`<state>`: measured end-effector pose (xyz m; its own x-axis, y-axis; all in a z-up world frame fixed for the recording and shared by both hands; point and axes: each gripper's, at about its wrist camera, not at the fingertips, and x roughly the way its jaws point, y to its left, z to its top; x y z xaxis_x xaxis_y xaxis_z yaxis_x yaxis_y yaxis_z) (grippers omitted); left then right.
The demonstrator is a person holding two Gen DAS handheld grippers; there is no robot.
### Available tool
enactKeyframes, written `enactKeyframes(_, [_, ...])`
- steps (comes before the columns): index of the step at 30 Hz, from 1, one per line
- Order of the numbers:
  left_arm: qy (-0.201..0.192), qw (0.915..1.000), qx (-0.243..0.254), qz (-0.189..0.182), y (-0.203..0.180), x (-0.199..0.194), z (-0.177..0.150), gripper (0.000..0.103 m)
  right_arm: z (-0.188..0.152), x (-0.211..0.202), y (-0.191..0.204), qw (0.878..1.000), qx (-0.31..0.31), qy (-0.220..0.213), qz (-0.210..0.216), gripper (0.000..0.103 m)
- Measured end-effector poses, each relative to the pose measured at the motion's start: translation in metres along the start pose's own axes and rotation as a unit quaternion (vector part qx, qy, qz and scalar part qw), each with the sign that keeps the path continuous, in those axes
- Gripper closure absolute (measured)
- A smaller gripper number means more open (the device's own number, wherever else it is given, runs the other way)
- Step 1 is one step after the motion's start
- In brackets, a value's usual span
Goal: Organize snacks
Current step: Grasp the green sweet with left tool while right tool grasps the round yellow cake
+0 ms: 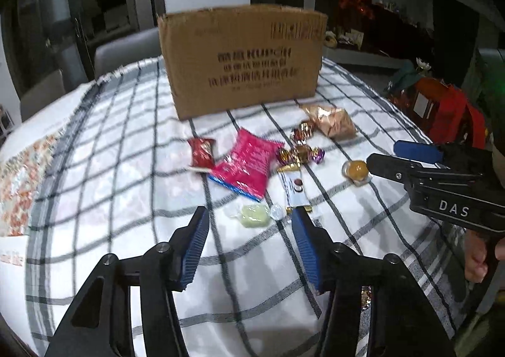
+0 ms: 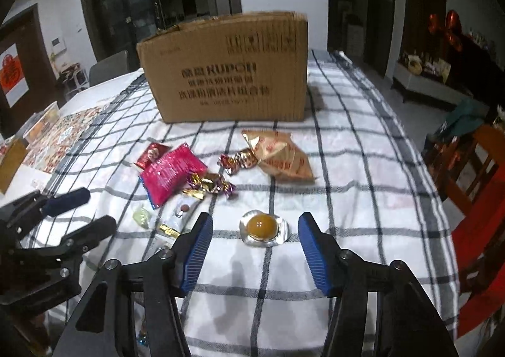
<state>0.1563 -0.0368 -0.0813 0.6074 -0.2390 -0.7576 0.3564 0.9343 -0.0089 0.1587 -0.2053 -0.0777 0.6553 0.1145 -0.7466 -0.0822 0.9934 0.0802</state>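
Checked cloth [image 2: 347, 167] covers the bench; snacks lie loose in front of the cardboard box [image 2: 227, 69].

Left gripper [image 1: 251, 240]: jaws partly apart, empty, just short of the pale green candy [image 1: 252, 214].

Right gripper [image 2: 255, 240]: jaws partly apart, empty, flanking the orange jelly cup [image 2: 262, 228].

Risks, as judged: the domed cup may squirt from closing pads; the left jaws may snag the white bar wrapper [image 1: 295, 188] close beside the candy.

Box contents: interior hidden, cannot tell.

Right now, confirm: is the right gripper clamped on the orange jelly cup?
No: the jelly cup lies untouched between the right gripper's open jaws.
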Motion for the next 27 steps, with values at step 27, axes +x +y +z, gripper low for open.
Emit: enactKeyframes(27, [0.033, 0.9985, -0.029, -0.032, 0.004, 0.047, 0.003, 0.067, -0.002, 0.037, -0.004, 0.999, 0.005, 0.038, 0.008, 0.069])
